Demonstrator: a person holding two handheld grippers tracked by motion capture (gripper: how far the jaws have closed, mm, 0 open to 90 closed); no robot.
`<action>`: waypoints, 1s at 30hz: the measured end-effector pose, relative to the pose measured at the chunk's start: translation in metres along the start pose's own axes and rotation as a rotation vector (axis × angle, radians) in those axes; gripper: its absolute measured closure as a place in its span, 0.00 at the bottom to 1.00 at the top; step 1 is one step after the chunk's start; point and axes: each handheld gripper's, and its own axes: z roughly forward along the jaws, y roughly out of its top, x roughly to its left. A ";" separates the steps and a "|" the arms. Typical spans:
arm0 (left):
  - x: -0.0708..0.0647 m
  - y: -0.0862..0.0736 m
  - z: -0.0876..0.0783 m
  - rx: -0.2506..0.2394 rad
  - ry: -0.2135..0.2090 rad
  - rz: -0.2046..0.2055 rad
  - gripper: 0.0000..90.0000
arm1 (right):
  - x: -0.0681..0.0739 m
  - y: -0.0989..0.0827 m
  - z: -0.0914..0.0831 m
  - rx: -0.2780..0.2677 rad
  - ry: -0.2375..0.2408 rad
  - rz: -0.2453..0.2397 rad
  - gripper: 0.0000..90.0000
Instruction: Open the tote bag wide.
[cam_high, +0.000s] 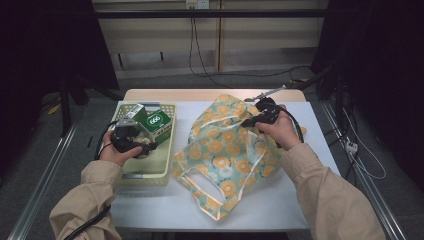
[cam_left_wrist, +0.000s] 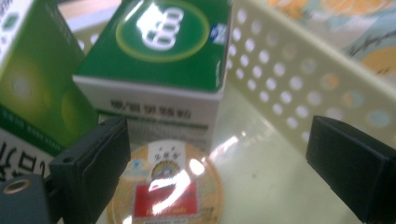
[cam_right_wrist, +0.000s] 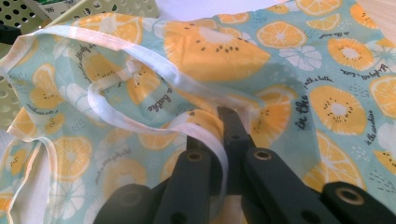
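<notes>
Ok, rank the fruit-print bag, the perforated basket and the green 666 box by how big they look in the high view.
1. Fruit-print bag, clearly largest.
2. Perforated basket.
3. Green 666 box, smallest, standing inside the basket.

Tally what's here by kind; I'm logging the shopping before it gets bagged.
Green boxes: 2
Round lidded tubs: 1
Perforated baskets: 1
Fruit-print bags: 1
Total: 5
</notes>
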 end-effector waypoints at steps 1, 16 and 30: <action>0.001 -0.002 0.001 0.006 0.005 -0.003 0.07 | 0.000 0.000 0.000 -0.002 -0.002 0.000 1.00; 0.009 -0.011 0.014 0.059 0.016 0.030 0.11 | 0.000 0.000 -0.002 -0.007 0.000 0.001 1.00; 0.011 -0.006 0.021 0.066 0.058 0.040 0.11 | 0.000 0.000 -0.001 0.001 0.009 -0.012 1.00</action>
